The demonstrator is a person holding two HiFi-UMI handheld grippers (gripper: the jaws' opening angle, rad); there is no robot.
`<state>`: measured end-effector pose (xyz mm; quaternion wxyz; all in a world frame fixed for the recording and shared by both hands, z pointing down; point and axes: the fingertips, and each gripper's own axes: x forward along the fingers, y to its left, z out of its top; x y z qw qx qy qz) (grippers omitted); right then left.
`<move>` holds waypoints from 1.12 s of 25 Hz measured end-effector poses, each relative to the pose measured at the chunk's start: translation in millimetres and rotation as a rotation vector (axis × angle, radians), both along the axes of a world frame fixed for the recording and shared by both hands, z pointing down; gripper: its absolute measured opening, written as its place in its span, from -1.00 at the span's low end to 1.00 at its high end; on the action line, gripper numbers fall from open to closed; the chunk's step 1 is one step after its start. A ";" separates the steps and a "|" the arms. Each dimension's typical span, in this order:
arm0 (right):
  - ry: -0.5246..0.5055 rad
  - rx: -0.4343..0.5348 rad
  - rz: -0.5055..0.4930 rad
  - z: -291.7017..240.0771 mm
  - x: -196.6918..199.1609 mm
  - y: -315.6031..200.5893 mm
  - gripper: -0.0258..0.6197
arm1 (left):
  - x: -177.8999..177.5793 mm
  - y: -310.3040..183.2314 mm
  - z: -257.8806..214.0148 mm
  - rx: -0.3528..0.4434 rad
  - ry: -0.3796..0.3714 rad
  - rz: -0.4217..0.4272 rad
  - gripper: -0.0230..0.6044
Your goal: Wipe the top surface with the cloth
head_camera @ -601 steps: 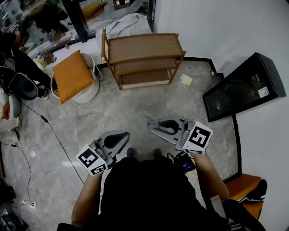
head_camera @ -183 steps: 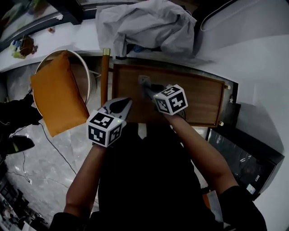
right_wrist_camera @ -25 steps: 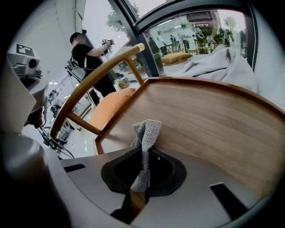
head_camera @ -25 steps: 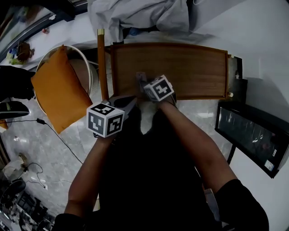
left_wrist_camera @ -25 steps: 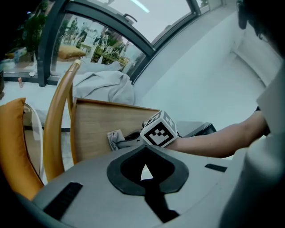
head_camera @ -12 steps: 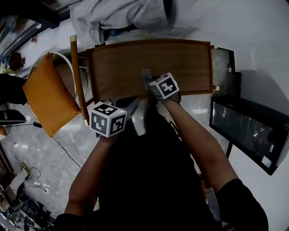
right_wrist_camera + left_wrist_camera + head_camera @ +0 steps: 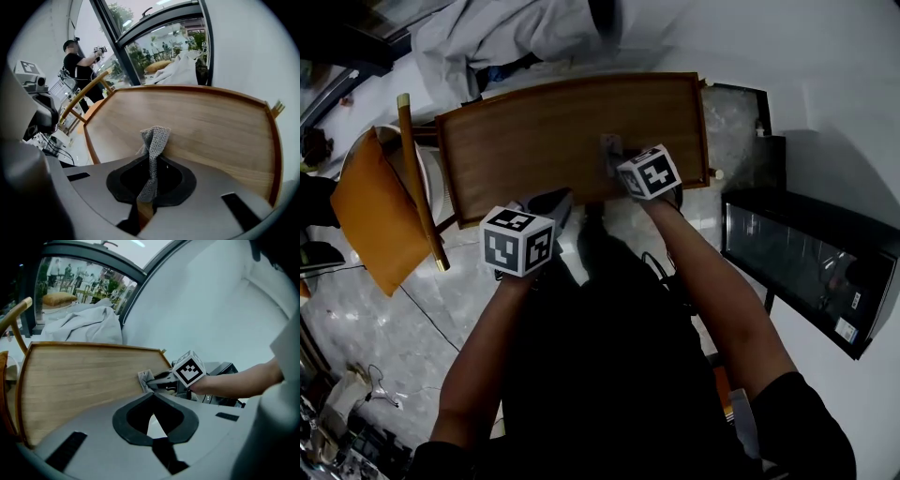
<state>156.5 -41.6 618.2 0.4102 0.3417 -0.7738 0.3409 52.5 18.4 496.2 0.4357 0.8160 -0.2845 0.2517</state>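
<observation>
The shelf's brown wooden top surface (image 7: 562, 127) lies below me. A small grey knitted cloth (image 7: 610, 145) rests on it close to the front edge, right of the middle. My right gripper (image 7: 614, 159) is shut on that cloth; in the right gripper view the cloth (image 7: 153, 138) stands up between the jaws of the right gripper (image 7: 151, 161) over the top surface (image 7: 211, 126). My left gripper (image 7: 553, 202) hangs at the front edge, left of the right one, shut and empty. In the left gripper view, beyond the left gripper (image 7: 152, 397), I see the cloth (image 7: 144, 377).
An orange cushion (image 7: 370, 220) sits on a round white chair at the left. A wooden pole (image 7: 417, 178) stands beside the shelf. Pale fabric (image 7: 516, 33) is heaped behind it. A black glass-fronted box (image 7: 806, 272) lies at the right. A person in black (image 7: 79, 70) stands far off.
My right gripper has dragged the cloth rightward along the top, from left of the middle to right of it. The left gripper stayed by the front edge.
</observation>
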 end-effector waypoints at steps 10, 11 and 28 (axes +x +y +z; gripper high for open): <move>0.158 0.032 0.086 -11.5 114.1 -11.2 -0.82 | 62.0 2.6 7.3 -0.010 0.002 0.062 -0.89; 0.173 0.033 0.101 -13.3 121.5 -11.9 -0.82 | 65.6 2.6 7.0 -0.009 0.003 0.065 -0.89; 0.486 0.034 0.352 -22.2 204.9 2.1 -0.82 | 54.5 8.1 3.7 -0.003 -0.008 0.045 -0.89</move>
